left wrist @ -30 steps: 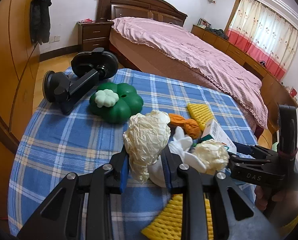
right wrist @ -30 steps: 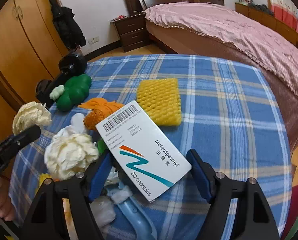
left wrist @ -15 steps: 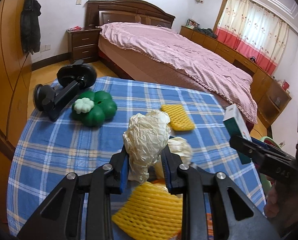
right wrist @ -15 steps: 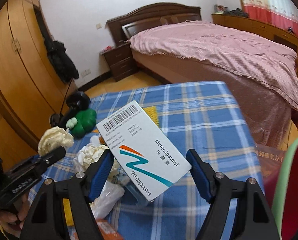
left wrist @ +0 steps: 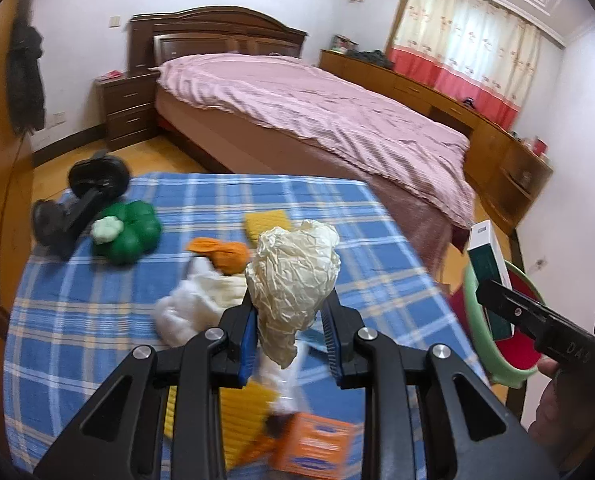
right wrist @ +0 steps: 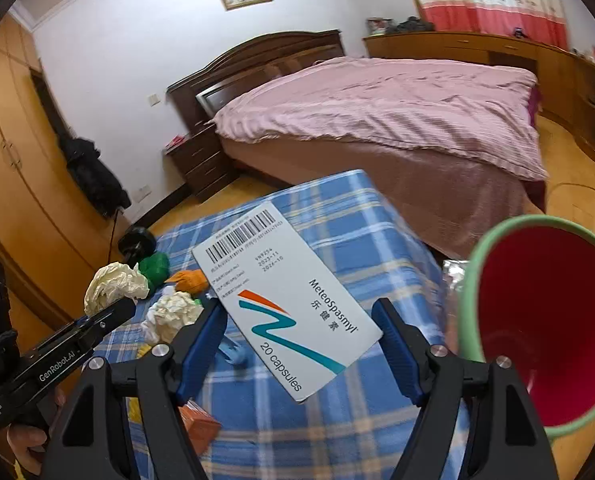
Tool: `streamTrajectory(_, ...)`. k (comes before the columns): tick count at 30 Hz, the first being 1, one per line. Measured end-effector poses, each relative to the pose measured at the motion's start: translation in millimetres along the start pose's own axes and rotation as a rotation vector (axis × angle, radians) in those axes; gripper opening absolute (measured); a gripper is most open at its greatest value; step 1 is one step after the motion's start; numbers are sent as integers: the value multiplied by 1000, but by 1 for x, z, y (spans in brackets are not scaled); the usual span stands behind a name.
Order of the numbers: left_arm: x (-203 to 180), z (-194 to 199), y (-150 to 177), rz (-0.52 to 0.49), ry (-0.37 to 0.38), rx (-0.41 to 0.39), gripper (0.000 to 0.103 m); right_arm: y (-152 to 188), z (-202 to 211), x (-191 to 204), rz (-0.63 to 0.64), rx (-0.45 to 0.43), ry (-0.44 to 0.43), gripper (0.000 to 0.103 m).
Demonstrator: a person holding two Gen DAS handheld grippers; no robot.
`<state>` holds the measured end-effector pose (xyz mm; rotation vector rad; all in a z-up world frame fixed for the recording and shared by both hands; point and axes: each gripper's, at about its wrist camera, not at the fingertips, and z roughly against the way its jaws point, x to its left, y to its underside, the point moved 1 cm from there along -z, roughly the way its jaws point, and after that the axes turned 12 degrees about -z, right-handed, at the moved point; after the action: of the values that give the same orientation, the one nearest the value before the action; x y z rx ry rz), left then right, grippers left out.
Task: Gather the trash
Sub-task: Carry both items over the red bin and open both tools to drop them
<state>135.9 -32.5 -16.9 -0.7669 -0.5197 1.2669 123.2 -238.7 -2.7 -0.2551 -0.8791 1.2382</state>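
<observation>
A: What filled the left wrist view?

B: The pink-covered bed (left wrist: pixel 337 112) across the upper half, then the blue plaid table (left wrist: pixel 97 280) below it. At the right edge stood the red bin with the green rim (left wrist: pixel 497 364).

A: And the step in hand?

B: Carrying, I'd judge. The right gripper (right wrist: pixel 301 344) held the MeteoSpasmyl capsule box (right wrist: pixel 285 300) between wide jaws, lower centre, just left of the bin. The left gripper (left wrist: pixel 289 344) pinched a crumpled paper ball (left wrist: pixel 293 276) in narrow jaws.

A: Next?

B: Probably bringing each over the bin's mouth before releasing. More trash lay on the table: 1 orange wad (left wrist: pixel 221 254), white tissue (left wrist: pixel 193 304).
</observation>
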Motion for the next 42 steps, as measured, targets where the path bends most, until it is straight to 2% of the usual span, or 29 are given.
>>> streamTrajectory(14, -100, -20, -12, -153, 157, 27, 29, 3, 50, -79, -131, -75, 143, 77)
streamTrajectory(25, -182, -44, -8, -303, 277, 71, 29, 8, 63, -149, -244, -105, 250, 77)
streamTrajectory(32, -225, -69, -5, -357, 328, 103, 29, 13, 66, -191, -319, -111, 288, 78)
streamTrajectory(40, -258, -96, -3, -409, 353, 134, 29, 16, 66, -216, -363, -112, 313, 78)
streamTrajectory(41, -260, -97, -3, -413, 349, 134, 29, 16, 67, -217, -360, -115, 315, 78)
streamTrajectory(42, -262, -99, -3, -416, 346, 137, 35, 16, 66, -218, -359, -117, 317, 78)
